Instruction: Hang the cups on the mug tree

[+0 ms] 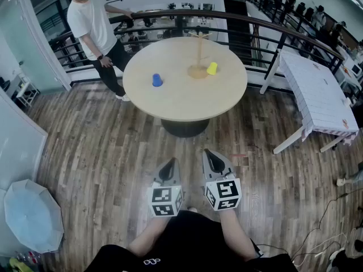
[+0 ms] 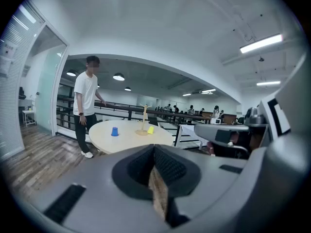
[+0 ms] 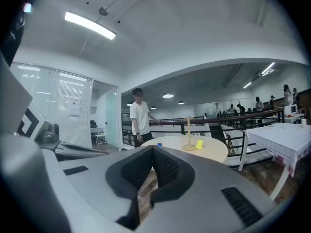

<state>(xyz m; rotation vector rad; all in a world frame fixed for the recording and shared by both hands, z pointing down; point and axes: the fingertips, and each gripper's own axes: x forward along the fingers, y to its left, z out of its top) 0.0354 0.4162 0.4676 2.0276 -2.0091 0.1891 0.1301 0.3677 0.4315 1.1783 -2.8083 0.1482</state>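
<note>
Head view has my left gripper (image 1: 168, 171) and right gripper (image 1: 212, 158) near, side by side, both pressed together on nothing. Well ahead stands the round table (image 1: 170, 103): blue cup (image 1: 157, 80) on its left, in line with my left gripper; farther right, yellow cup (image 1: 212, 68) just beside the upright mug tree (image 1: 199, 55).

Mug tree (image 1: 198, 52): light wood, thin upright pole w/ short pegs near top, round flat base, standing towards far side of round table (image 1: 181, 98). Yellow cup (image 1: 212, 68): small, plastic-looking, just right of tree base, approx. touching it, seems tipped. Blue cup (image 1: 157, 80): small, looks mouth-down, on left part of tabletop, well apart from tree. Both cups sit on the tabletop.
</note>
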